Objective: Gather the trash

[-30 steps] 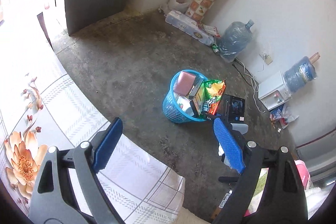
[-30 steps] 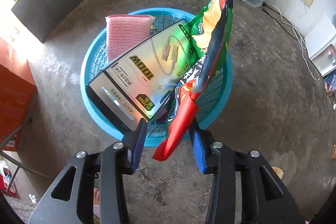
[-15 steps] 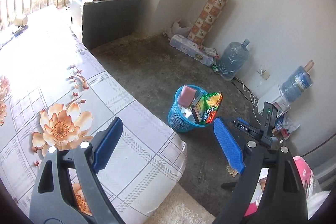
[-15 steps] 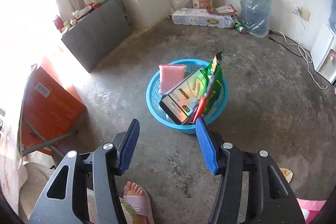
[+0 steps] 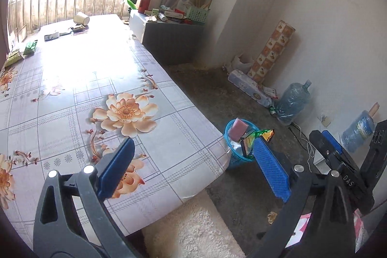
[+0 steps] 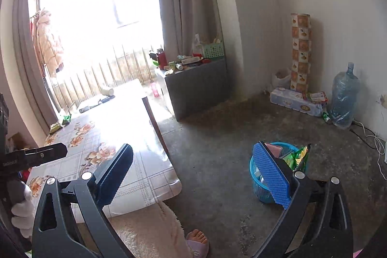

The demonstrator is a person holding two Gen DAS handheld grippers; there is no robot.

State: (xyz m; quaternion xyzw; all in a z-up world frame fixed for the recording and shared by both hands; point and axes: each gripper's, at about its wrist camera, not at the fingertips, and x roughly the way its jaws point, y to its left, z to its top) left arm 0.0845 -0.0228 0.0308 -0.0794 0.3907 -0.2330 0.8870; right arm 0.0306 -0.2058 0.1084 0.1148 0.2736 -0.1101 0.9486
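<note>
Both grippers are empty with jaws opening wide, the left gripper (image 5: 192,168) over the near end of the floral table (image 5: 72,93), the right gripper (image 6: 193,175) between that table and the blue basket (image 6: 256,187); the basket sits on the concrete floor off the table's corner, holding a pink sponge (image 5: 237,128), a box and a green snack bag (image 6: 298,156). Judged step: between drops, reaching for more; remaining trash lies at the table's far end, namely green packets (image 5: 30,47), a tipped paper cup (image 5: 81,18) and flat wrappers (image 5: 52,35), so the next move calls for a long reach across the bare tabletop; nothing blocks it, though window glare washes out that end.
</note>
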